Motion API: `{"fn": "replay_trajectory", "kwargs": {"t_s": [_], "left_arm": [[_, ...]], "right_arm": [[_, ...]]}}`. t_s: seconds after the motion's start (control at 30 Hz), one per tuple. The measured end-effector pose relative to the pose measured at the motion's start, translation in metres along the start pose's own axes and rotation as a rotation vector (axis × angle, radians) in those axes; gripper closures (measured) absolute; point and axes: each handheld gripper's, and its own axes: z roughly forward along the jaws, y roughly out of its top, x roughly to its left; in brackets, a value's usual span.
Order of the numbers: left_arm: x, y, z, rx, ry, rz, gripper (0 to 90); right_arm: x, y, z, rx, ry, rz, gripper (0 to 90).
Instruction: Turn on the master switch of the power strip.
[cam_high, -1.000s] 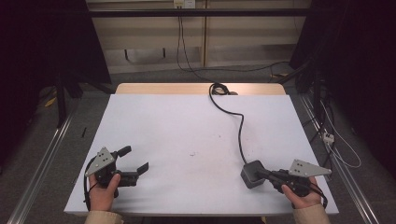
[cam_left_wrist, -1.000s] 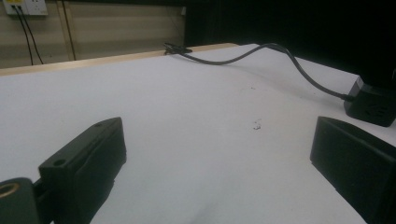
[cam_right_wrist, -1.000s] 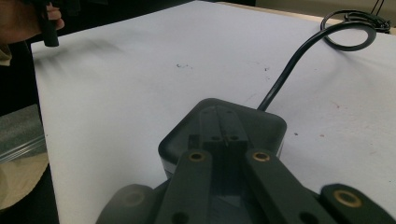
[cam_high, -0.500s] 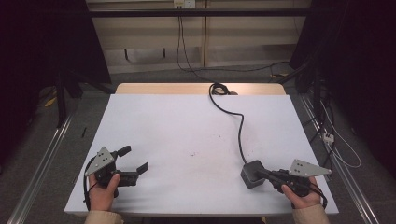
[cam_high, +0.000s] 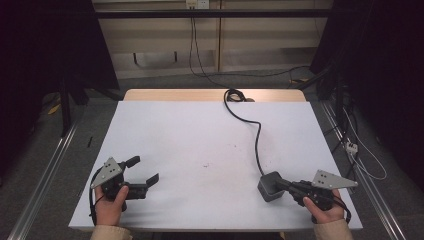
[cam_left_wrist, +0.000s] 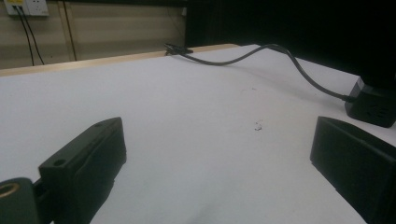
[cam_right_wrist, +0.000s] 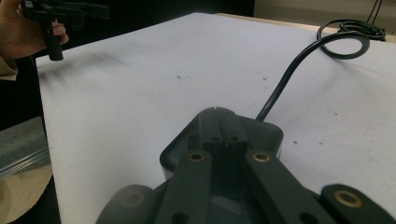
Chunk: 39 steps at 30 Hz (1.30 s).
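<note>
Jaw tips of the right gripper are hidden against the dark grey power adapter at lower right of the high view; the jaws are closed together, the tips meeting the adapter's near side, and whether they pinch any part of it cannot be made out. The adapter's black cable runs toward the upper centre and coils at the far table edge. The left gripper, at lower left, has its jaws wide apart with nothing between them, above the white table. Both forearms are cut off at the bottom edge. Room beyond the table is dark; wall sockets and hanging leads show at top centre.
</note>
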Motion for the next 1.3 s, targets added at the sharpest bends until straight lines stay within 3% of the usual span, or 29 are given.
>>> {"fn": "replay_trajectory", "kwargs": {"t_s": [0.3, 0.4, 1.3], "left_arm": [[0.0, 0.0002, -0.0004, -0.001, 0.002, -0.001, 3.3], [0.0, 0.0002, -0.0006, 0.0, 0.003, -0.002, 3.3], [0.0005, 0.0006, -0.0021, 0.0, 0.005, 0.002, 3.3]], "right_arm": [[0.0001, 0.0026, -0.0006, -0.024, -0.006, 0.02, 89.5], [-0.0003, 0.0036, 0.0003, -0.019, -0.02, 0.034, 78.7], [0.0016, 0.0047, 0.007, -0.028, -0.056, 0.044, 57.2]]}}
